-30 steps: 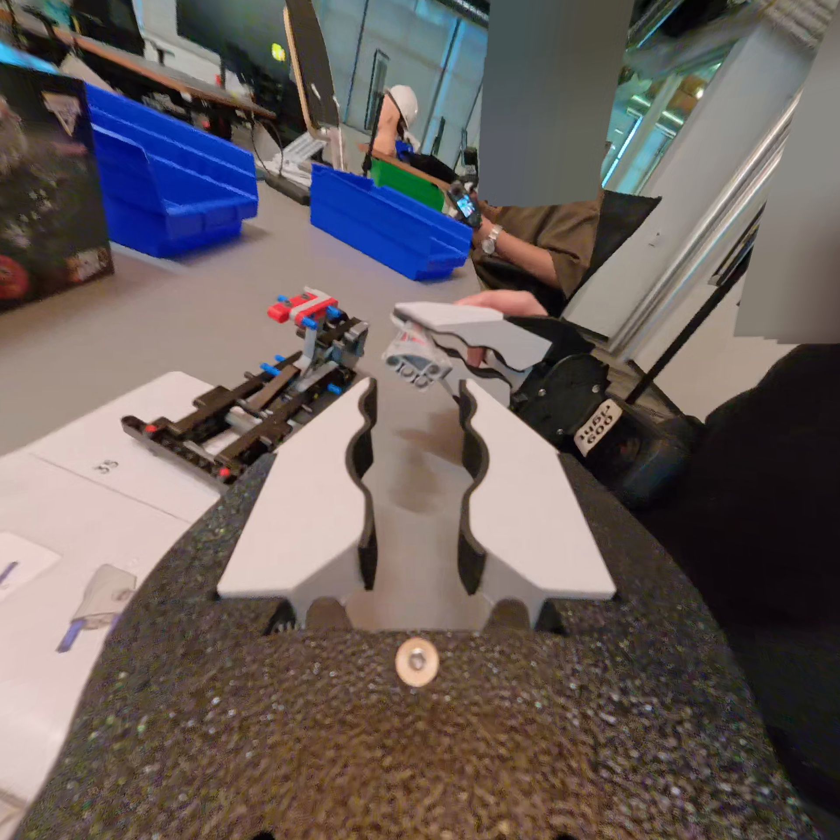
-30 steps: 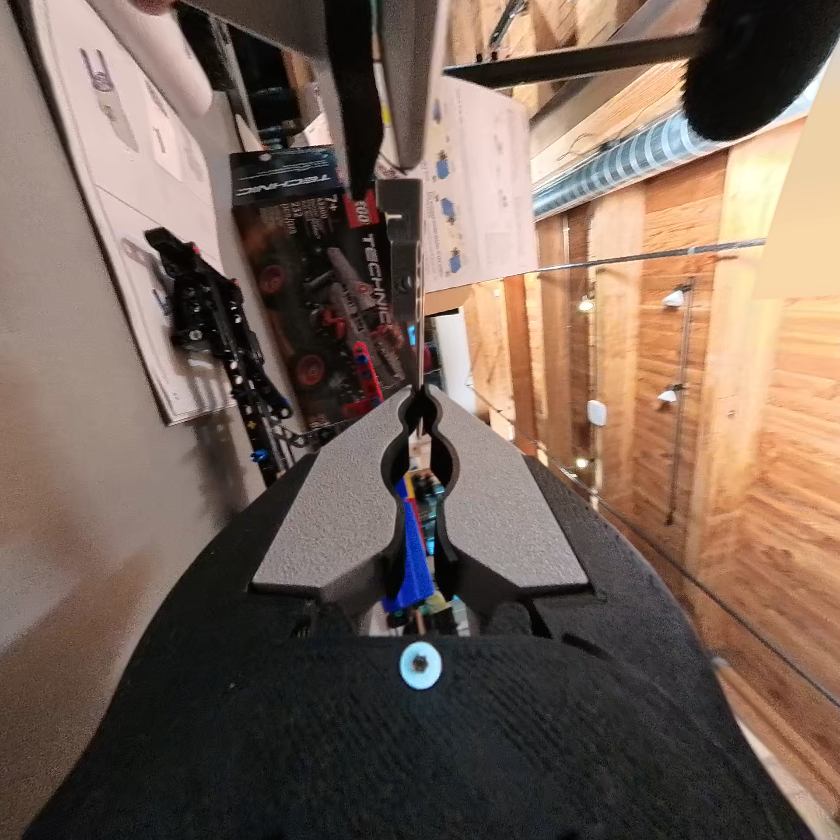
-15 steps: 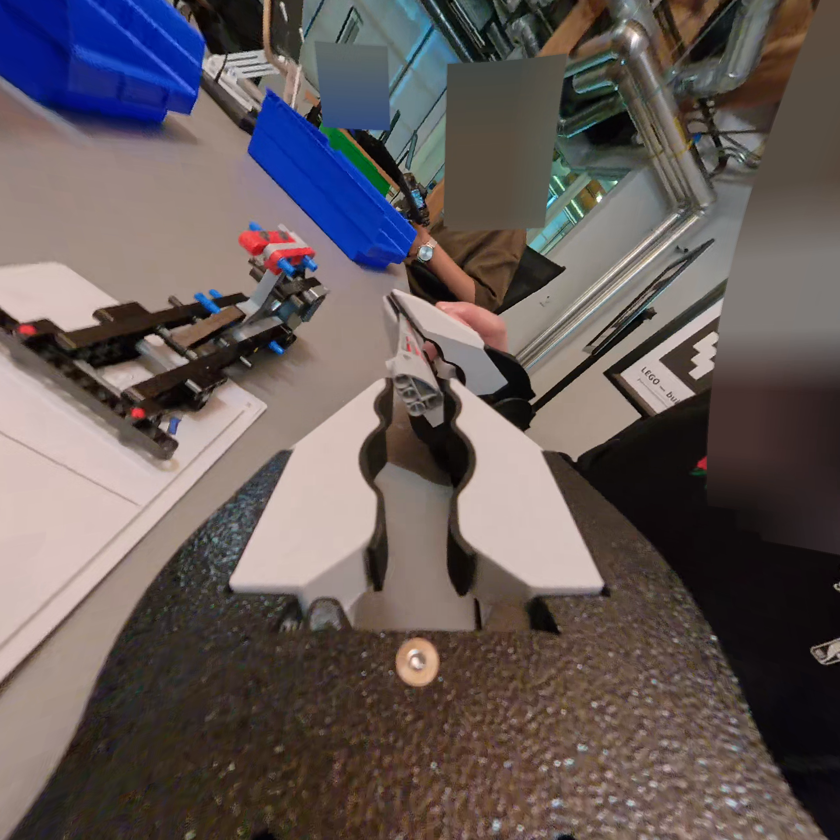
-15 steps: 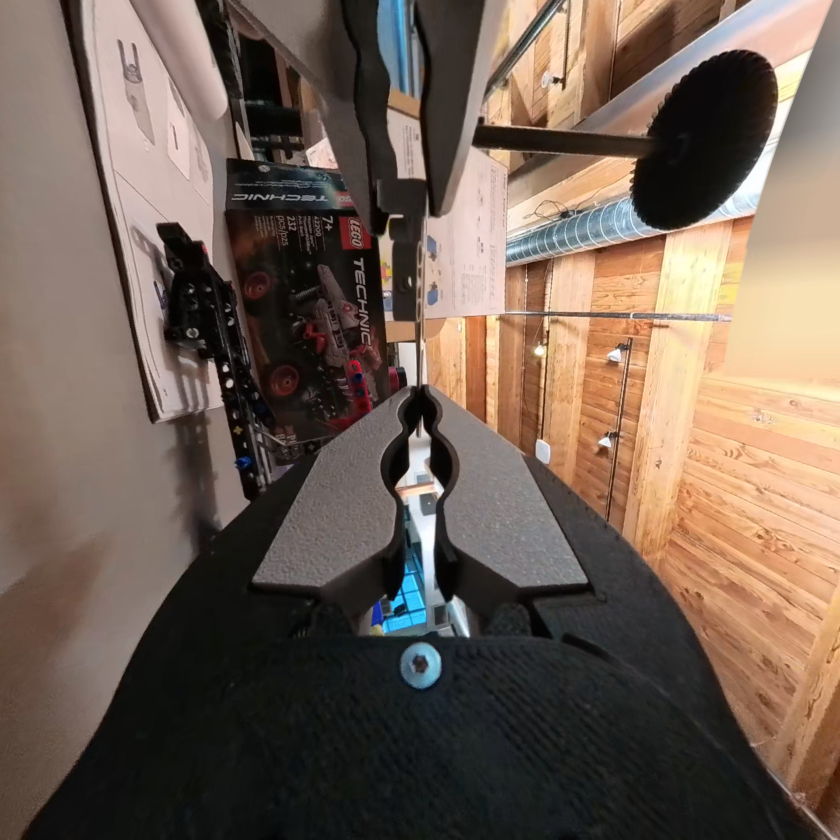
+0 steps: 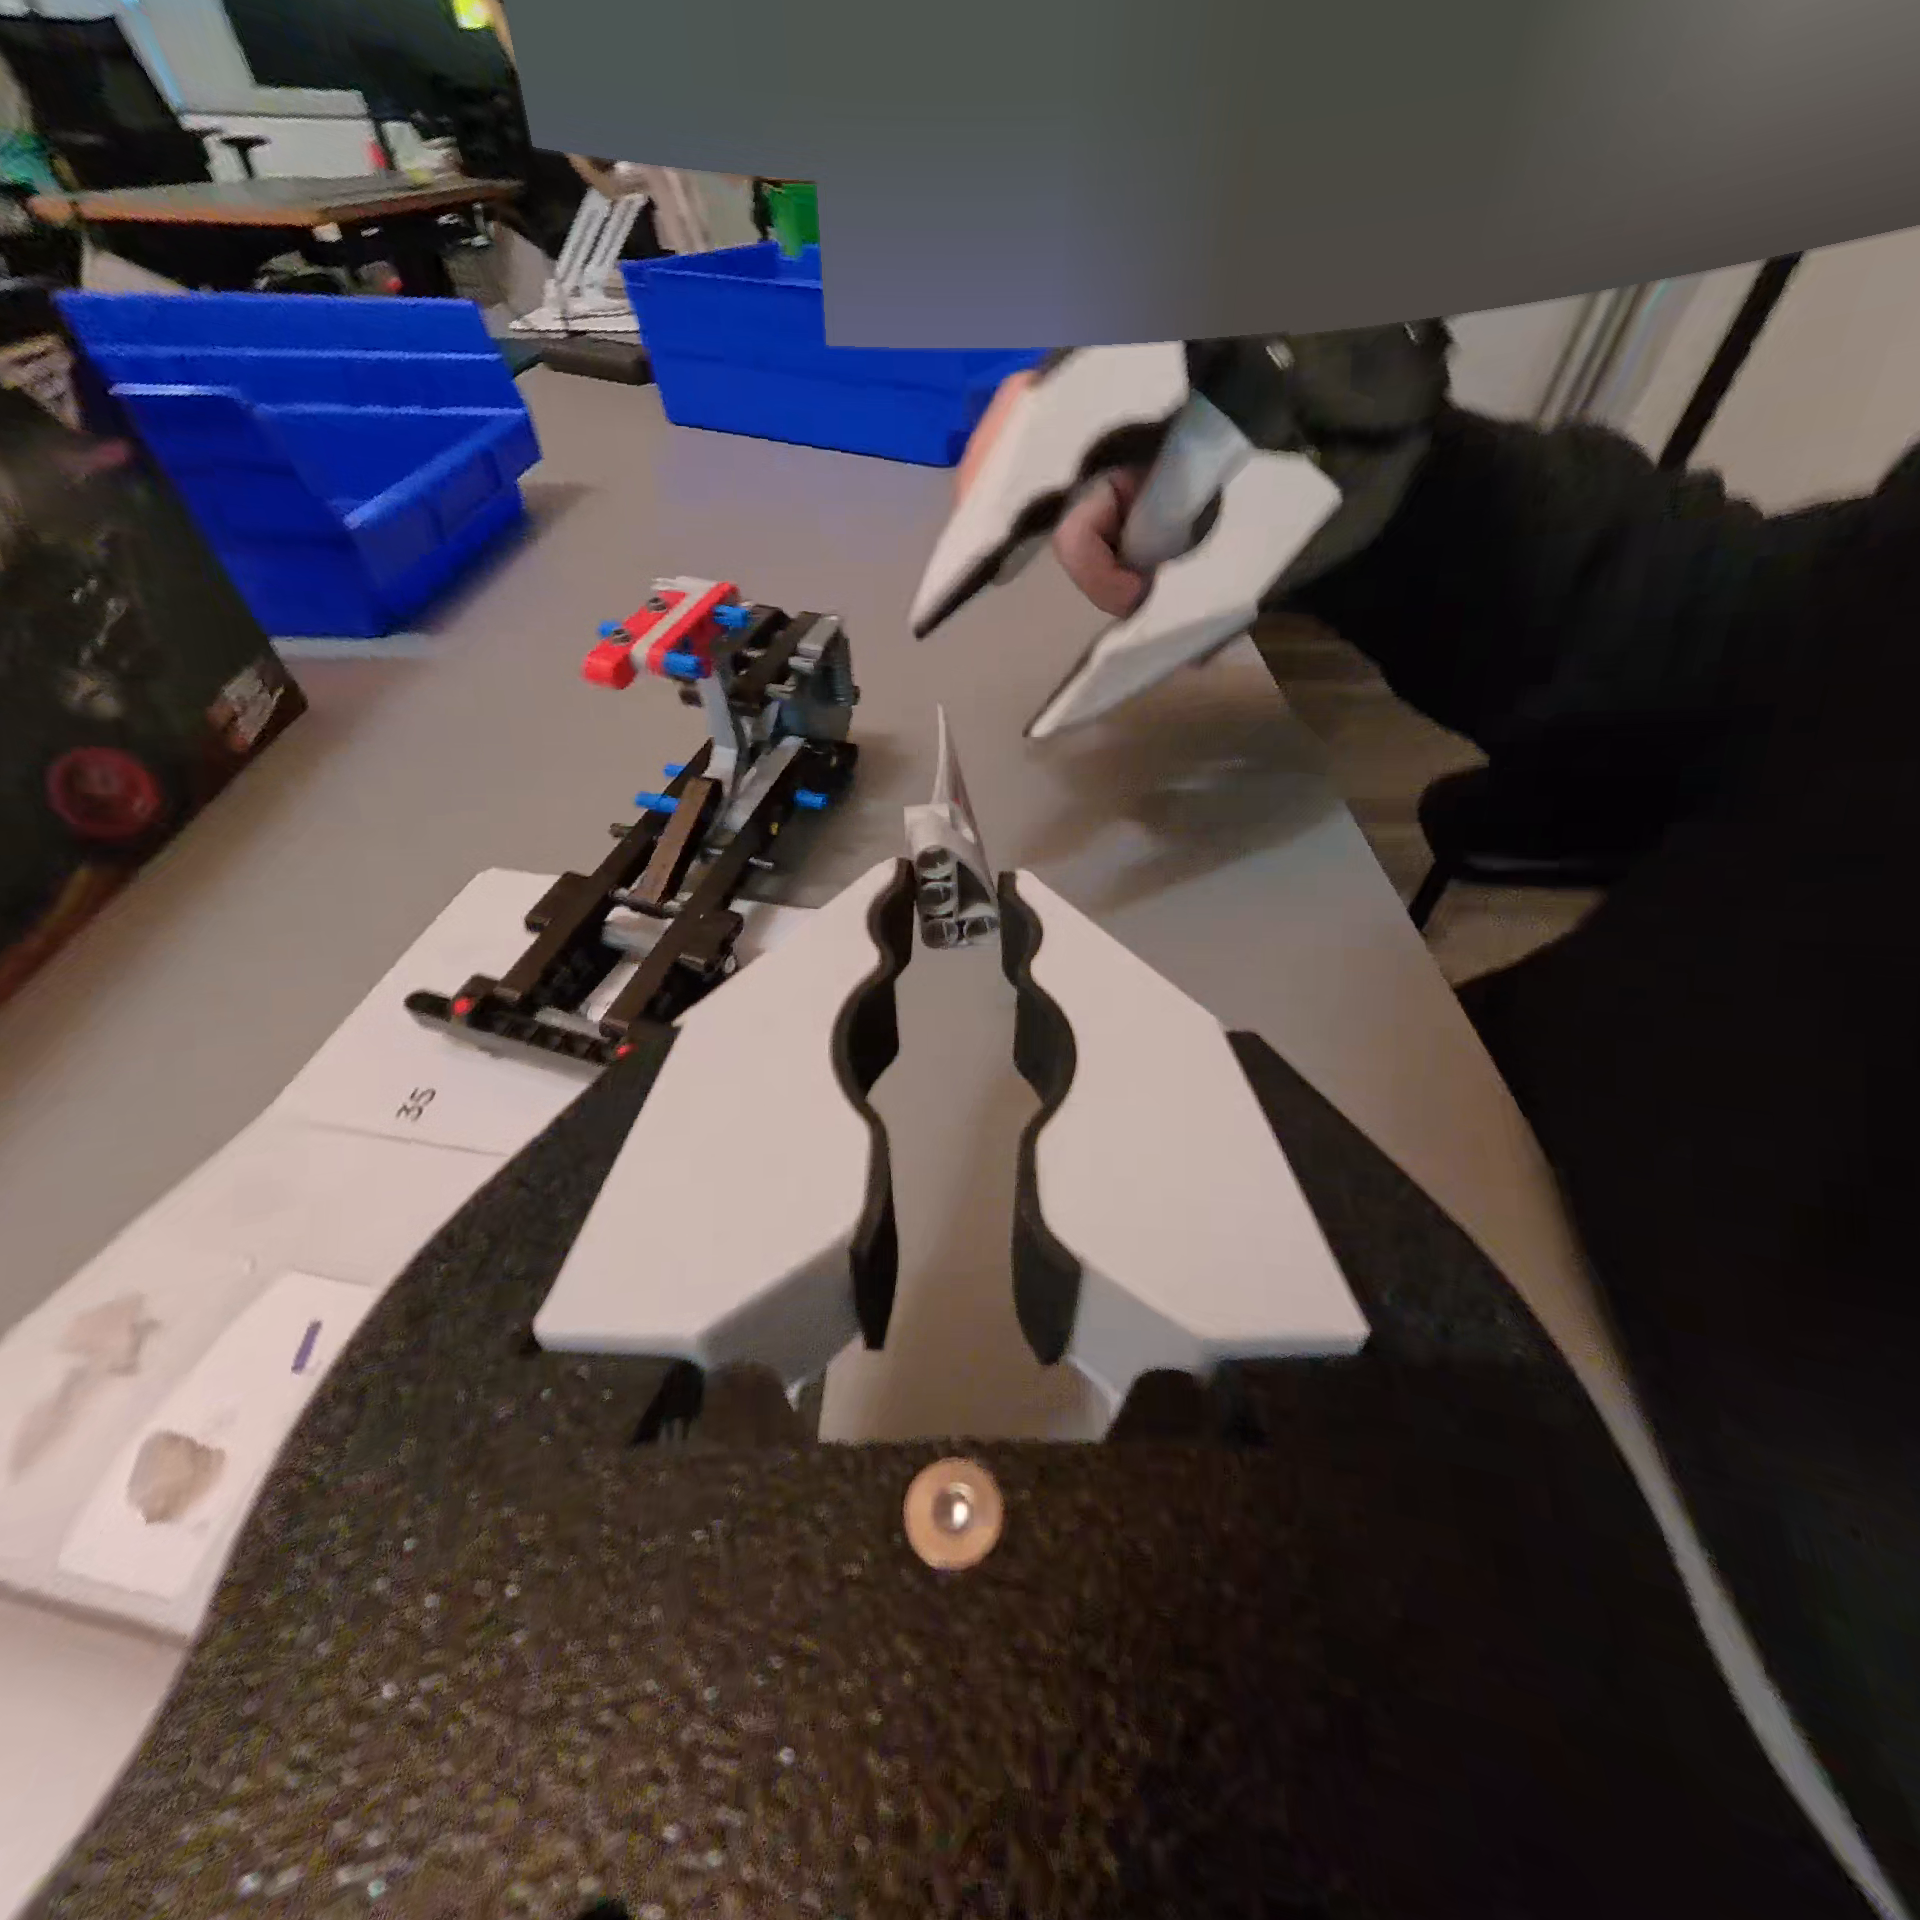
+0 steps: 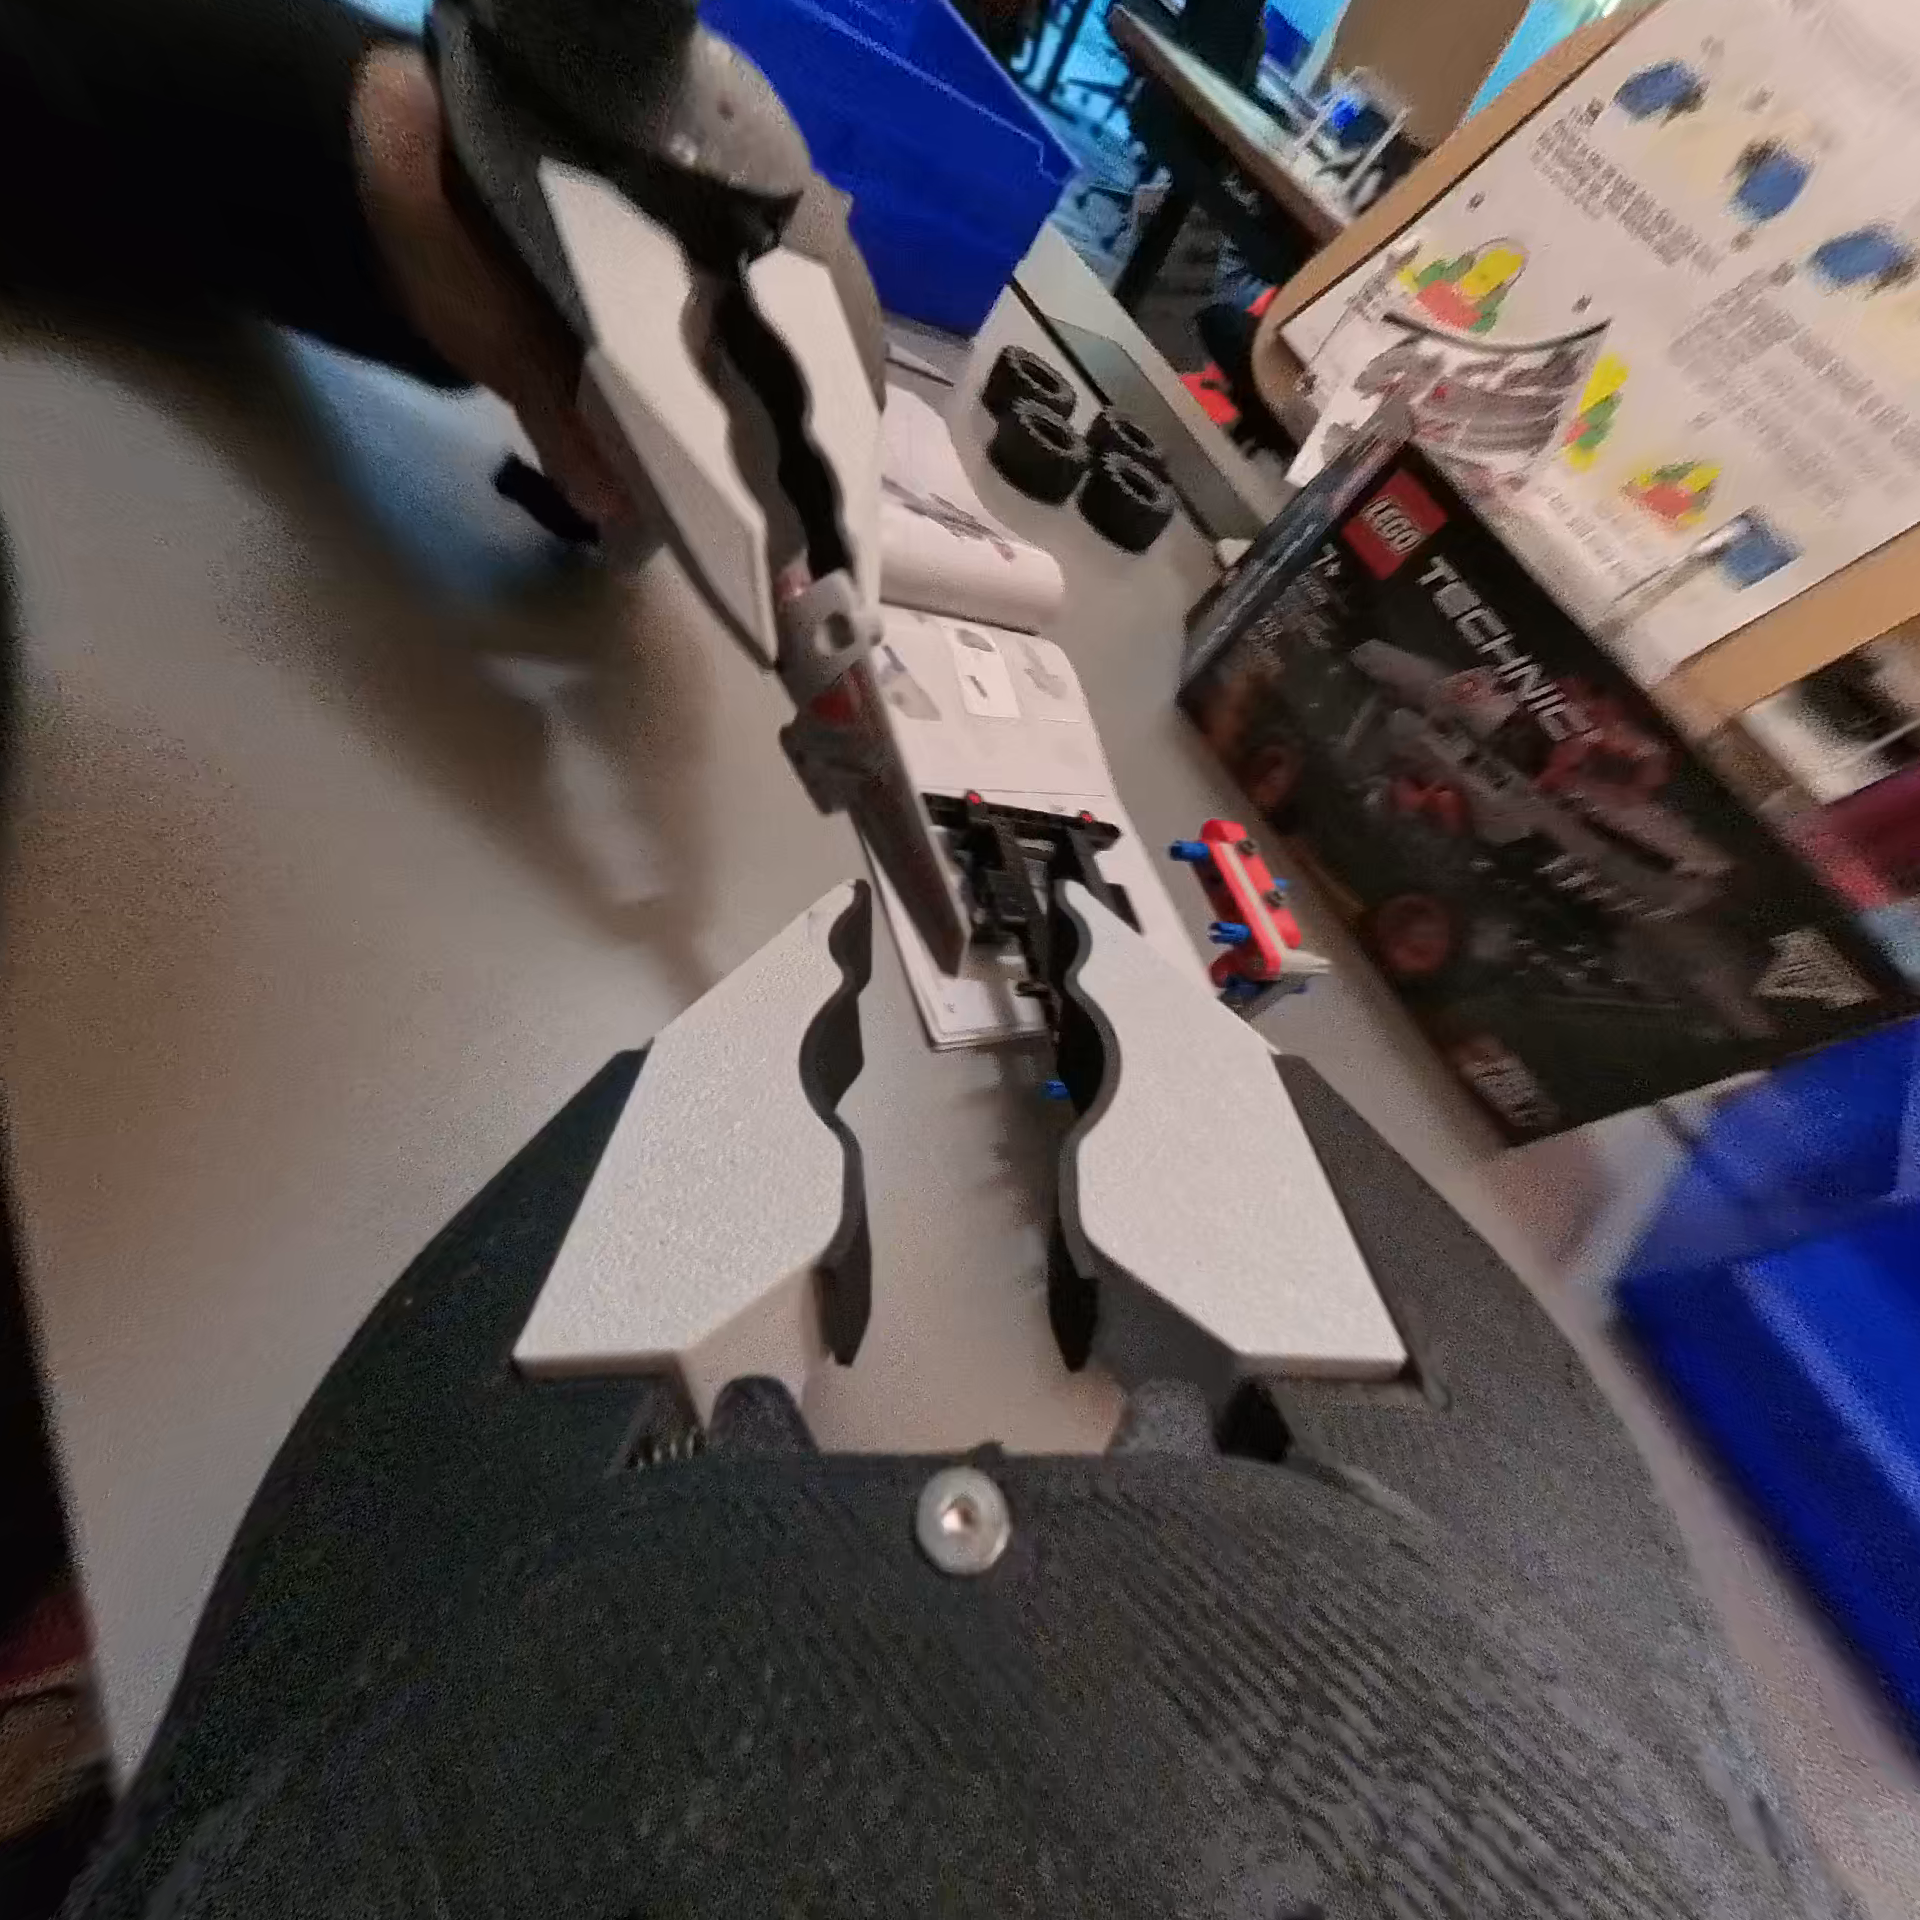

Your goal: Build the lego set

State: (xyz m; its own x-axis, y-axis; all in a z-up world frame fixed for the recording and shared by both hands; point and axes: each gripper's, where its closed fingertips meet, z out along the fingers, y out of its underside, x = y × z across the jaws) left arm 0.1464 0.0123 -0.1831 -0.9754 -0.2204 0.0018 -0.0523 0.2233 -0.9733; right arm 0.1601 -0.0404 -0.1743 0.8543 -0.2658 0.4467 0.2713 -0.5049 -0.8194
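Observation:
My left gripper [image 5: 948,883] is shut on a pointed grey panel piece [image 5: 940,821] and holds it by its hole end above the table, point away from me. The black chassis [image 5: 644,904] with a red and blue-pinned end lies on the open instruction booklet [image 5: 343,1143], just left of the gripper. My right gripper [image 6: 961,914] is open and empty; in the left wrist view it [image 5: 982,681] hovers beyond the panel's tip. In the right wrist view the left gripper [image 6: 816,613] holds the panel [image 6: 883,800] above the chassis [image 6: 1013,883].
Two blue bins [image 5: 312,447] [image 5: 810,353] stand at the back of the grey table [image 5: 312,790]. The set's dark box [image 6: 1507,779] stands beside the chassis, with several black tyres [image 6: 1081,457] behind it. Another blue bin [image 6: 1787,1299] is close to my right gripper. Spacing between my two grippers at the tips: around 7 centimetres.
The grey panel has passed from my right gripper to my left. The left shut on its hole end, the right opened and drew back. Both views swung back to the table.

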